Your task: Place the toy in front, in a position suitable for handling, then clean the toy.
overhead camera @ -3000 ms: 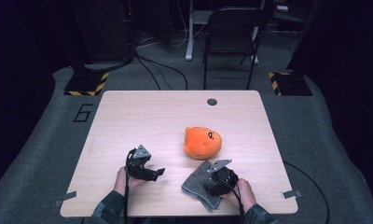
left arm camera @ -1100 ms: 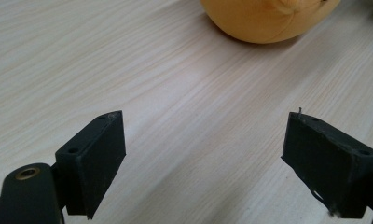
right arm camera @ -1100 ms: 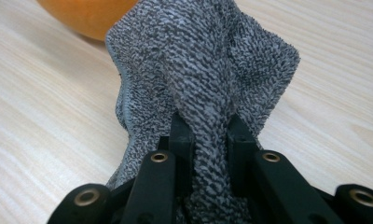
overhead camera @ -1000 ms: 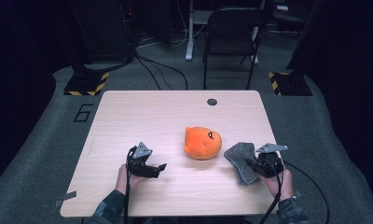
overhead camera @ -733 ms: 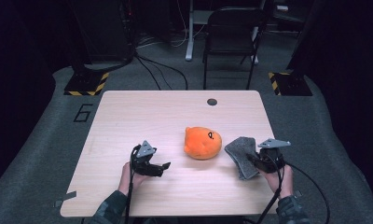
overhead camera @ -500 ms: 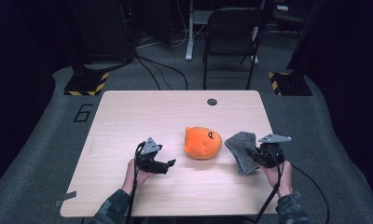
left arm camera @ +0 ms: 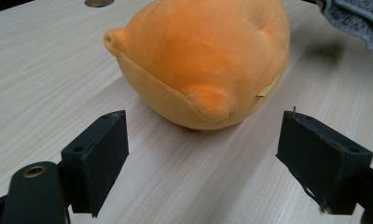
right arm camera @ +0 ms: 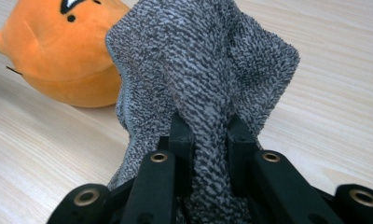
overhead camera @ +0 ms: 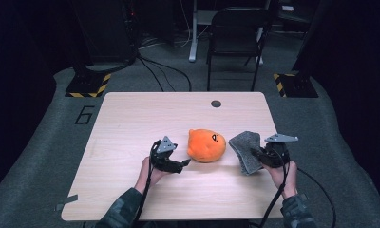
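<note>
While a grey cloth (right arm camera: pixel 208 70) is clamped in the right gripper (overhead camera: pixel 260 158), wide left gripper (left arm camera: pixel 198 154) jaws are aimed at the orange plush toy (left arm camera: pixel 198 60); closing around it seems next.

plush and cloth on the desk

the left tongs (overhead camera: pixel 181 164) sat just beside the orange plush (overhead camera: pixel 206 145) on the desk (overhead camera: pixel 131 114); the right tongs (overhead camera: pixel 255 155) gripped a grey cloth (overhead camera: pixel 245 149) near the plush's other side.

Hidden and cut off
Your cloth (right arm camera: pixel 208 70) covers the plush (right arm camera: pixel 54 51) at 3 o'clock; the frame's top edge crops both.
</note>
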`<state>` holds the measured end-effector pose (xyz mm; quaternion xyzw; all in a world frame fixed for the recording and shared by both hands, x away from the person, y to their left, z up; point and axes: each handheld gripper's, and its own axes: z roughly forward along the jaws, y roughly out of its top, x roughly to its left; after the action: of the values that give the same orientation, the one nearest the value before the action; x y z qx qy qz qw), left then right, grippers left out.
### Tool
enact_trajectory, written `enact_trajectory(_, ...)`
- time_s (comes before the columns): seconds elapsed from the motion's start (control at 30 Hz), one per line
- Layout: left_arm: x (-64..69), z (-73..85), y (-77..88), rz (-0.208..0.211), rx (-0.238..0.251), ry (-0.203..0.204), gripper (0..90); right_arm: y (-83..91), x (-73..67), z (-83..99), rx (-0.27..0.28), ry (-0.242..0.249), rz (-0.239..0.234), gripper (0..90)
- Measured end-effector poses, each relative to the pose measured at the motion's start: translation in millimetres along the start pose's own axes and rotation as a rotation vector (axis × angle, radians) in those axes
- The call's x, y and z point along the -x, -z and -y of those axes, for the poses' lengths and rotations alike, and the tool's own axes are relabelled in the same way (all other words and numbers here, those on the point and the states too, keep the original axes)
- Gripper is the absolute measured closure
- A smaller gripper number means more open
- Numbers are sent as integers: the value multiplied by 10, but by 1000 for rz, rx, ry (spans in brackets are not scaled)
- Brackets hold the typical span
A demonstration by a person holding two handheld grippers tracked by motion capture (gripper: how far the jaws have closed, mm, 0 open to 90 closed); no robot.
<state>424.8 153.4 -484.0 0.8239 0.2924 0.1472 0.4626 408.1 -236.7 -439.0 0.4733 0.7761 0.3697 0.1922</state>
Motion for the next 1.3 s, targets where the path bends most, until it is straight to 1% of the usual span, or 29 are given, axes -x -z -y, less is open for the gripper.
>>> enact_trajectory(0.03, -7, -4, -21, 2, 2, -7, 167, 2, -4, -7, 2, -4, -2, 767)
enact_trajectory(0.07, -12, -12, -44, 14, -6, -10, 179, 4, -6, -20, 6, 1, -3, 767)
enact_trajectory(0.2, -14, -25, -116, 11, -10, -28, 249, 15, -14, -74, 24, -10, -15, 767)
enact_trajectory(0.27, -21, -25, -148, 23, -12, -21, 285, 15, -22, -97, 32, -9, -21, 767)
enact_trajectory(0.3, -33, -28, -163, 24, -17, -24, 296, 11, -28, -110, 39, -9, -28, 767)
enact_trajectory(0.33, -33, -24, -180, 23, -15, -18, 307, 13, -34, -119, 33, -12, -30, 767)
enact_trajectory(0.37, -38, -23, -193, 25, -20, -19, 316, 5, -32, -127, 39, -1, -31, 767)
enact_trajectory(0.4, -39, -23, -202, 32, -21, -15, 319, 1, -37, -137, 41, -4, -33, 767)
enact_trajectory(0.5, -31, -28, -222, 30, -11, -25, 333, 0, -32, -151, 44, 4, -35, 767)
enact_trajectory(0.6, -12, -32, -245, 35, 0, -22, 344, -9, -31, -155, 43, 1, -38, 766)
enact_trajectory(0.67, -6, -33, -257, 33, -2, -33, 369, -13, -36, -163, 45, 1, -36, 767)
enact_trajectory(0.7, -5, -31, -261, 33, 0, -31, 371, -10, -38, -169, 45, 8, -36, 766)
enact_trajectory(0.77, -8, -25, -260, 25, 8, -31, 418, -1, -53, -192, 50, 4, -38, 767)
enact_trajectory(0.8, -9, -23, -257, 31, 10, -30, 436, -2, -59, -206, 54, 11, -35, 767)
enact_trajectory(0.83, -1, -21, -255, 27, 15, -24, 477, 2, -76, -223, 59, 12, -39, 767)
enact_trajectory(0.9, 8, -23, -252, 27, 17, -27, 526, 6, -101, -254, 65, 21, -45, 767)
enact_trajectory(0.93, 11, -25, -252, 23, 20, -37, 549, 10, -110, -266, 67, 27, -43, 767)
enact_trajectory(1.03, 8, -28, -254, 18, 21, -39, 623, 22, -151, -319, 80, 31, -55, 767)
enact_trajectory(1.07, 11, -24, -256, 15, 27, -22, 652, 26, -162, -339, 86, 32, -58, 767)
enact_trajectory(1.1, 10, -23, -258, 16, 31, -16, 680, 33, -182, -365, 90, 40, -58, 766)
enact_trajectory(1.17, 14, -22, -258, 17, 33, -15, 714, 42, -218, -401, 100, 44, -67, 767)
enact_trajectory(1.3, 39, -22, -262, 11, 45, -12, 745, 62, -330, -487, 112, 64, -78, 766)
